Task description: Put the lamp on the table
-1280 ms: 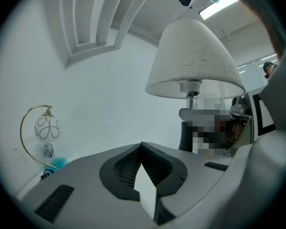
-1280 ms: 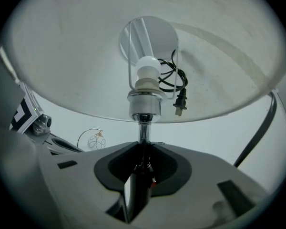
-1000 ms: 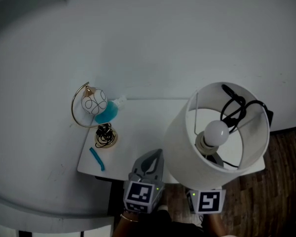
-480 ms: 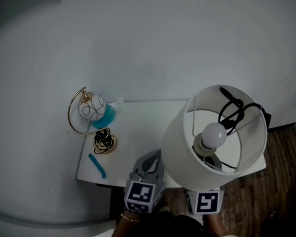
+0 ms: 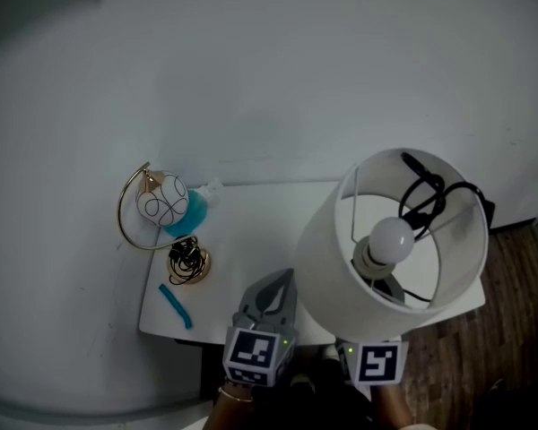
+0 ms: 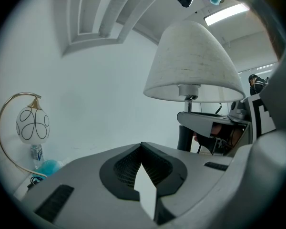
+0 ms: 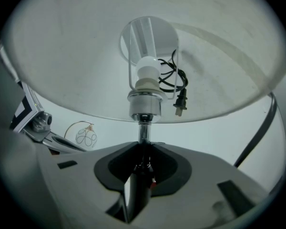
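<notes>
Both jaws of the right gripper point(image 7: 142, 149) clamp the lamp point(image 7: 144, 99) stem; left gripper point(image 6: 142, 144) jaws closed, empty.

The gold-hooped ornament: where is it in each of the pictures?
Head view: the ornament stands at the table's left end.
Left gripper view: the ornament is at the far left.
Right gripper view: the ornament is small, lower left, below the lamp's shade.
Shared landmark: the white lamp, in all three.

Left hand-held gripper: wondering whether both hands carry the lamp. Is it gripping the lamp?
No, the left hand-held gripper is shut on nothing, and the lamp shows apart, to its right.
</notes>
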